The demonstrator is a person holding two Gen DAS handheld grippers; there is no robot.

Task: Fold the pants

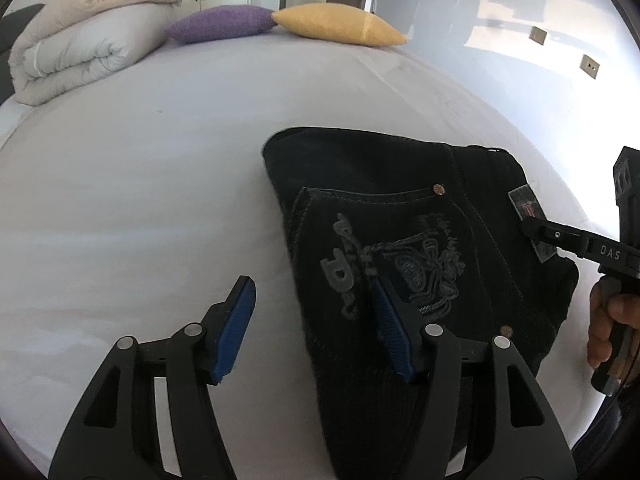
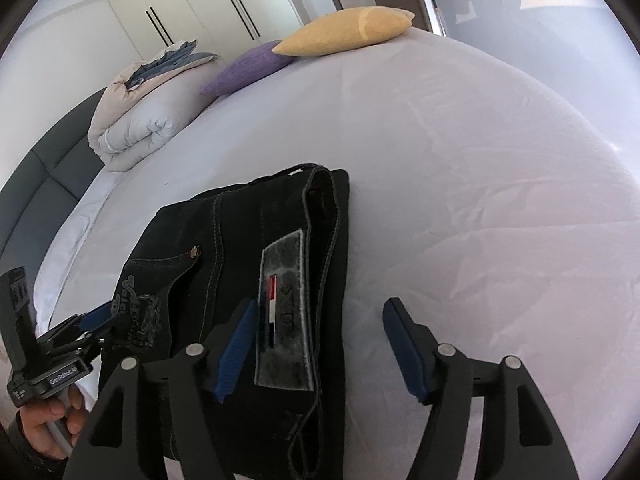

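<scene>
Black jeans [image 1: 400, 168] lie folded into a compact rectangle on the white bed sheet [image 1: 140, 200], back pocket embroidery and a grey waistband patch [image 2: 286, 260] facing up. My left gripper [image 1: 312, 284] is open over the jeans' left edge: one blue pad hangs over the sheet, the other over the pocket. My right gripper [image 2: 320, 306] is open astride the waistband edge of the jeans [image 2: 240, 220], with one pad beside the patch and the other over bare sheet [image 2: 480, 200]. Neither pad presses on cloth. Each gripper also shows in the other's view, held by a hand [image 1: 612, 320].
At the far side of the bed sit a rolled beige duvet [image 1: 72, 52], a purple cushion [image 1: 220, 24] and a yellow cushion [image 1: 336, 24]. A dark headboard [image 2: 44, 176] runs along the left, with white wardrobes [image 2: 200, 0] and a door behind.
</scene>
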